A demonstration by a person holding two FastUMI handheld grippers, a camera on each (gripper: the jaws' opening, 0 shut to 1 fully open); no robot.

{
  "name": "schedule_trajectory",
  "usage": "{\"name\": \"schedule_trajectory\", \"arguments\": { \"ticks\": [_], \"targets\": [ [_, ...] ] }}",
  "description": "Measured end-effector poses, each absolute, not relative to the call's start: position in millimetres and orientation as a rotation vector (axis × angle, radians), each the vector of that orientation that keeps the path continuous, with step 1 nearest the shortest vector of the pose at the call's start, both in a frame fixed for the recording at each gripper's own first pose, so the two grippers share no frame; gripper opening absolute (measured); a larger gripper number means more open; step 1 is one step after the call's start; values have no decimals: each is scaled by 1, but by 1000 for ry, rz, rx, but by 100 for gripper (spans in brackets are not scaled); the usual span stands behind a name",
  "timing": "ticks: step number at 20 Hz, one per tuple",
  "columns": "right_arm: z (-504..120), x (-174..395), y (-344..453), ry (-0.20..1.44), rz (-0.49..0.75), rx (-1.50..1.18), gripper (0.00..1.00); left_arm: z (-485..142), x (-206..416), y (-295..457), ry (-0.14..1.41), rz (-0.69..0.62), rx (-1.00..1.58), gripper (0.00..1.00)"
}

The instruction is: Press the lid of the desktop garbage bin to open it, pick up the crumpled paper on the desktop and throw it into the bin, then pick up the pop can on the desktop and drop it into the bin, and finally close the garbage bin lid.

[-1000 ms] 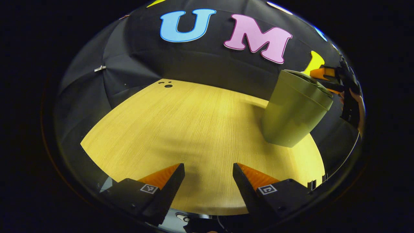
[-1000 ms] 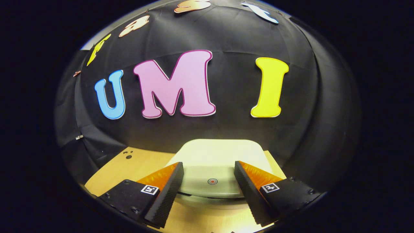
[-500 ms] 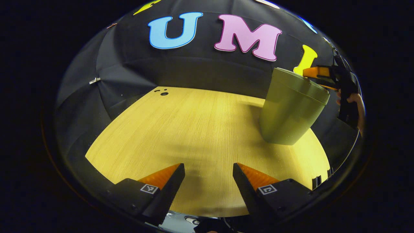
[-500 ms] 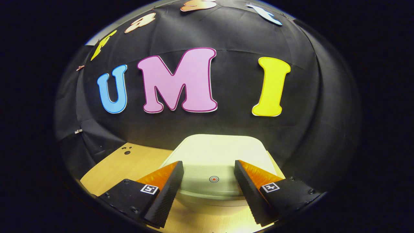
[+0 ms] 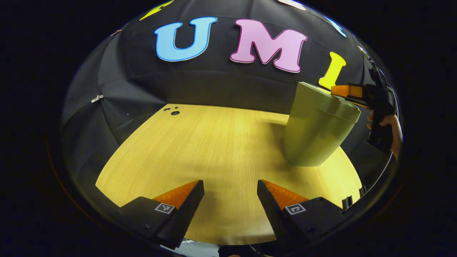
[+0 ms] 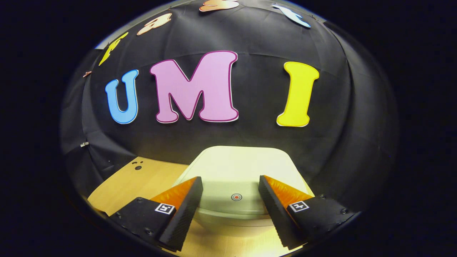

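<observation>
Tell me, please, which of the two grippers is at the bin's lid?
The right gripper: it hangs open over the bin's lid, while the left gripper hangs open above bare table.

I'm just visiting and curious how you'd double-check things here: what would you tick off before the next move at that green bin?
1. Bin upright on the table: ok.
2. Lid down flat: ok.
3. Right gripper over the lid, jaws apart: ok.
4. Fingers touching the lid: cannot tell.
5. Left gripper open, away from the bin: ok.
6. Paper and can inside the bin: cannot tell.
</observation>
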State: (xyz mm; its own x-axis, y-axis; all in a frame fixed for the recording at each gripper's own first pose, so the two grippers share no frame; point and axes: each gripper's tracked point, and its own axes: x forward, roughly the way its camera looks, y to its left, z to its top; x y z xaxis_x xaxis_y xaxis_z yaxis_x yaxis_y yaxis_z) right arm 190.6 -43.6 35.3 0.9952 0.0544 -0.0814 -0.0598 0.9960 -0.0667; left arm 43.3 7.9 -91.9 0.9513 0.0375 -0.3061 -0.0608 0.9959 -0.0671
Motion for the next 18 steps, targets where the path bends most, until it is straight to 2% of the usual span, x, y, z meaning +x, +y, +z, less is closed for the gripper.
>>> {"name": "schedule_trajectory", "arguments": {
  "ticks": [8,13,18],
  "targets": [
    [38,170,-45,121,-28,-28,99,-32,35,27,170,-26,-74,96],
    [44,129,-33,88,-55,-3,98,10,17,45,16,-2,-26,96],
    [26,80,-3,82,-42,-25,98,19,-4,54,-69,18,45,95]
  ]
}}
